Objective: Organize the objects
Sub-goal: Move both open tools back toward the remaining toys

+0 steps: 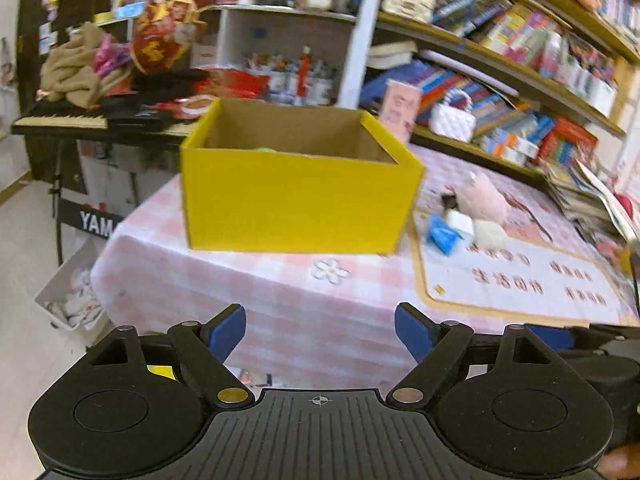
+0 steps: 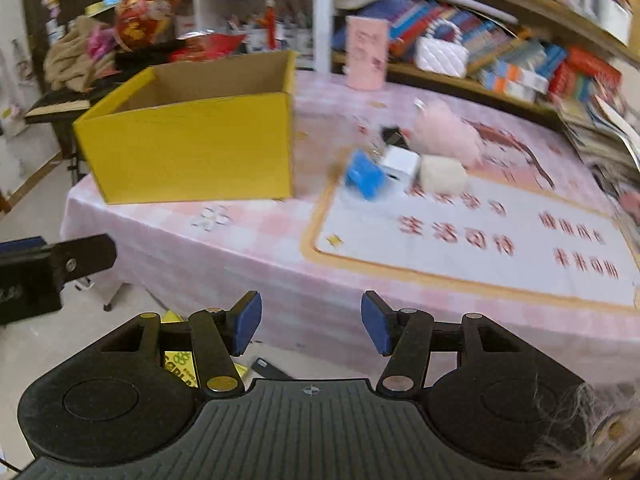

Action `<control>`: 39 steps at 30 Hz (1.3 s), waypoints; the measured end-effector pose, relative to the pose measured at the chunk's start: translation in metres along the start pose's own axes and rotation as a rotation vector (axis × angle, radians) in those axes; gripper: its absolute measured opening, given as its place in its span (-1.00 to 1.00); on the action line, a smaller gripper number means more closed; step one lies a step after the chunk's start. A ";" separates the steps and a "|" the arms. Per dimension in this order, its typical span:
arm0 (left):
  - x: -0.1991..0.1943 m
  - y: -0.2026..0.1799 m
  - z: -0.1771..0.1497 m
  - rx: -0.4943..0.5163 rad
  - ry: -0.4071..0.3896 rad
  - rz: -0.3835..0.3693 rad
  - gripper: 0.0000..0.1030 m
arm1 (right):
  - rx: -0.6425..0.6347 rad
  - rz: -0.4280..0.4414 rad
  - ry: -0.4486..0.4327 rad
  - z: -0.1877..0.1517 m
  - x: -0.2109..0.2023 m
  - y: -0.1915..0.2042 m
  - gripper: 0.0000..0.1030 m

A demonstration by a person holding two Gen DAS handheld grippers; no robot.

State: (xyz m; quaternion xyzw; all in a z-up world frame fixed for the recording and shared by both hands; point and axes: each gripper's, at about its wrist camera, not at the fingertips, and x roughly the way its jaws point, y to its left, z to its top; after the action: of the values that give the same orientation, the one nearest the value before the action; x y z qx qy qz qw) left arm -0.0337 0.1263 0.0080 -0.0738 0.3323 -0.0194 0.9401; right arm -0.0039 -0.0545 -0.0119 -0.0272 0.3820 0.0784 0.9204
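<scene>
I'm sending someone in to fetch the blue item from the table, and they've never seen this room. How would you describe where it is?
Find the big yellow box on the pink checked tablecloth. Just to its right, at the corner of the printed mat, lies a small huddle of objects. The blue item is the one nearest the box, beside a white block, the only vivid blue among white, cream and pink neighbours.

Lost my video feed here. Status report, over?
Left gripper open, empty. Right gripper open, empty. Yellow box on table; blue item, pink plush loose beside it. Nothing blocking.
</scene>
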 end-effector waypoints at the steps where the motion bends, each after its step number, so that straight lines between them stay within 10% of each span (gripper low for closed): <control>1: 0.001 -0.004 -0.001 0.012 0.009 -0.007 0.65 | 0.009 -0.007 0.002 -0.002 -0.001 -0.003 0.03; 23: 0.089 -0.134 0.010 0.116 0.165 -0.155 0.65 | 0.138 -0.131 0.091 -0.003 0.016 -0.144 0.10; 39: 0.128 -0.173 0.049 0.095 0.094 0.011 0.66 | 0.044 -0.028 0.044 0.046 0.064 -0.187 0.13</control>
State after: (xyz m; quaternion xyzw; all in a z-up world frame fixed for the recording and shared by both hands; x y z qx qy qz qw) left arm 0.0994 -0.0497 -0.0077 -0.0263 0.3754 -0.0334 0.9259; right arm 0.1037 -0.2264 -0.0269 -0.0142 0.4033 0.0566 0.9132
